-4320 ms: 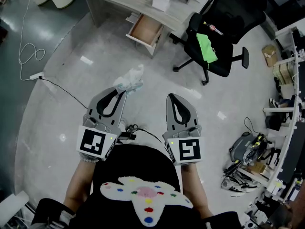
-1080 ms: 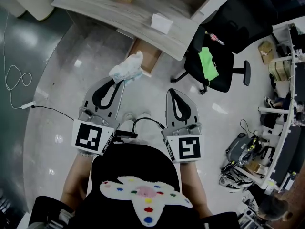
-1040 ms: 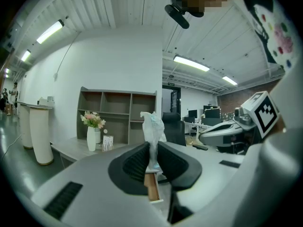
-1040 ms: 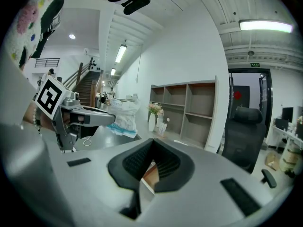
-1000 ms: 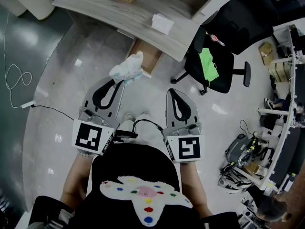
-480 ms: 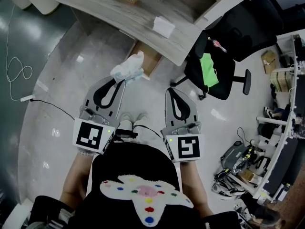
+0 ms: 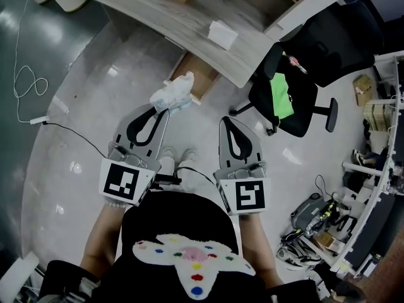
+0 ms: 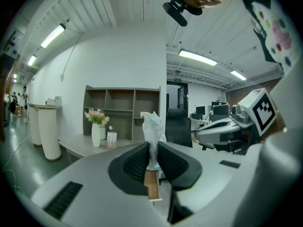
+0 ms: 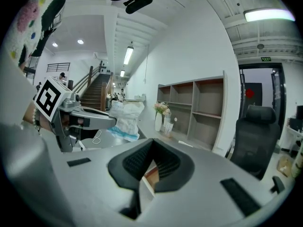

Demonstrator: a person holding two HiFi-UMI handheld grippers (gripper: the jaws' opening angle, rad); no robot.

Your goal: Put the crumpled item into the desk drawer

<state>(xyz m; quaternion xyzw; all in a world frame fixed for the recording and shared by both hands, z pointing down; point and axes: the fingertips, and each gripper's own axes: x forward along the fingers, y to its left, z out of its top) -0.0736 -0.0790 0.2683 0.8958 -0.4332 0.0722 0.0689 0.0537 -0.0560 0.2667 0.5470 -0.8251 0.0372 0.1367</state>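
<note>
At the far left of the head view a thin white cable loops over the glossy grey floor, well apart from everything else. Next comes the left gripper, held out in front of the person and pointing roughly level; its jaws are pressed onto the lower end of the crumpled white and pale-blue item, which stands up out of them as a loose bunch. In the left gripper view that item rises between the dark ribbed pads, pinched at its base. From the head view it overlaps the near corner of the open wooden drawer, which is pulled out from under the grey wood-grain bench; whether the item is over the drawer or short of it cannot be told. The left gripper view shows the drawer low down through the gap beneath the jaws. A folded white paper pad lies on the bench near its edge. To the right, the right gripper is held beside the left one, its jaws closed tip to tip with nothing between them, as the right gripper view shows. Farther right stands a black office chair with a bright green cloth on its seat.
</note>
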